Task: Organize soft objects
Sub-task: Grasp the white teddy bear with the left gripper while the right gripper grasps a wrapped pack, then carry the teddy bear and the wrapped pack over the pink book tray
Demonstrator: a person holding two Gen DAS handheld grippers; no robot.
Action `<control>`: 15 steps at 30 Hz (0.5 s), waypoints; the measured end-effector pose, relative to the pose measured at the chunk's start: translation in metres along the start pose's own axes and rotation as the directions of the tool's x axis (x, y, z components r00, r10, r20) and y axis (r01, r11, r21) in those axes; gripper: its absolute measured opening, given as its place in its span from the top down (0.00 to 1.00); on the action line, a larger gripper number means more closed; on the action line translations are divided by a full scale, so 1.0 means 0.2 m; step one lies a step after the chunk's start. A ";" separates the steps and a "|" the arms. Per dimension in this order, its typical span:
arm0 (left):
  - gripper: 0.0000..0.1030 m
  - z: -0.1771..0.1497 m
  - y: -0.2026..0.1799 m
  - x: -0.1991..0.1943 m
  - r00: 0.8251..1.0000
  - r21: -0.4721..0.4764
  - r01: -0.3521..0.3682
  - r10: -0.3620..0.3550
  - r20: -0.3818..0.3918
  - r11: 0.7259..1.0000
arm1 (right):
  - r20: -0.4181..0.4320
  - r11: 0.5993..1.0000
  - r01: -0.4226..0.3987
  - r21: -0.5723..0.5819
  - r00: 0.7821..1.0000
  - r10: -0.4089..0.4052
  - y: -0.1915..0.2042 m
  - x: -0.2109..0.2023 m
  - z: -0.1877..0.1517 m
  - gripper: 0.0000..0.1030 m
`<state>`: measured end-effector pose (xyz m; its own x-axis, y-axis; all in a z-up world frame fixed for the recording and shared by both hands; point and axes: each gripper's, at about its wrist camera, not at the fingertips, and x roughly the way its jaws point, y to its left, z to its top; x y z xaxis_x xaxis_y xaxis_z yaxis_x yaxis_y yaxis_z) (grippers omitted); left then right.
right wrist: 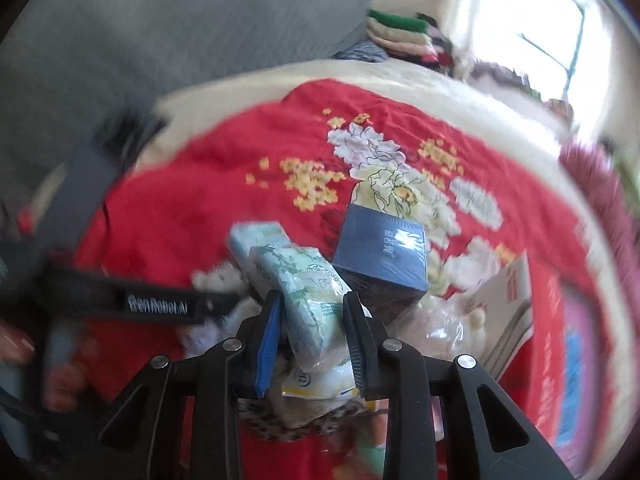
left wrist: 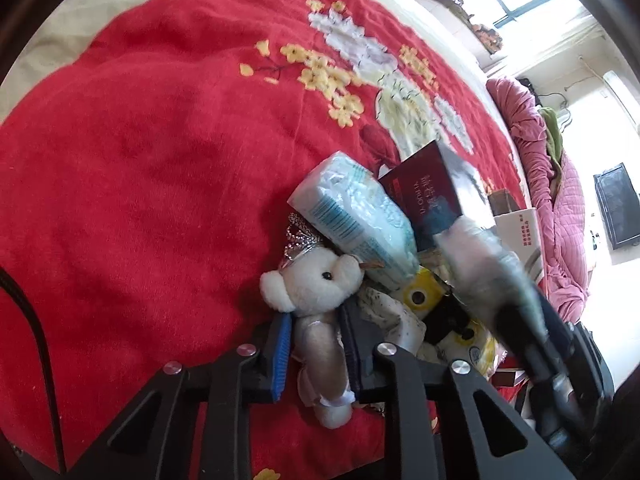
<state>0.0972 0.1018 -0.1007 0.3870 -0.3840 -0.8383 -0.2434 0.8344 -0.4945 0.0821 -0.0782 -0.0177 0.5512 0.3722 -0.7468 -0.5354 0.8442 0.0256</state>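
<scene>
Left wrist view, left to right: red blanket (left wrist: 152, 152) with a yellow-and-white flower print spread over the bed, bare across the left half; a black cable (left wrist: 38, 320) runs along the left edge; left claw (left wrist: 316, 354) narrow, its blue pad and dark pad pressed on the body of a small white plush bear (left wrist: 316, 280), the bear's head clear of the fingertips and a silver tiara (left wrist: 298, 236) lying against the head; just above and right of the bear, a pale blue tissue pack (left wrist: 360, 216) leans on a dark red box (left wrist: 420, 188); below these a heap of soft clutter, among it a yellow packet (left wrist: 418, 294); the other claw crosses the right side as a blur, detail there not readable; far right, a pink quilt (left wrist: 540, 160) bunched at the bed's edge. Right wrist view, left to right, much motion blur: a grey pillow (right wrist: 180, 40) fills the upper left; the left tool's black arm with white lettering reaches in from the left edge toward the bear; right claw (right wrist: 314, 340) narrow, pads closed on a green-printed tissue pack (right wrist: 308, 296) standing up between them; the blue tissue pack sits just behind it; a dark blue box (right wrist: 380, 256) to the right, touching the pile; an open white cardboard box (right wrist: 508, 312) further right; all of it rests on the red blanket.
</scene>
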 end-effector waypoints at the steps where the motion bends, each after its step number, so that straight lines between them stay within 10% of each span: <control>1: 0.78 -0.01 0.00 -0.01 1.000 0.004 0.003 -0.003 0.008 1.000 | 0.012 1.000 -0.012 0.023 1.000 0.011 -0.01 -0.02 0.00 0.70; 15: 0.78 -0.06 -0.05 -0.34 0.984 0.058 -0.048 0.038 0.173 0.997 | 0.103 0.993 -0.012 0.114 0.995 0.001 -0.07 -0.26 0.00 0.71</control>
<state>0.0631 0.1147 -0.0418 0.5254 -0.2782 -0.8041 -0.2099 0.8735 -0.4393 0.0608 -0.1095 0.0210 0.6138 0.4104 -0.6744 -0.4660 0.8779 0.1101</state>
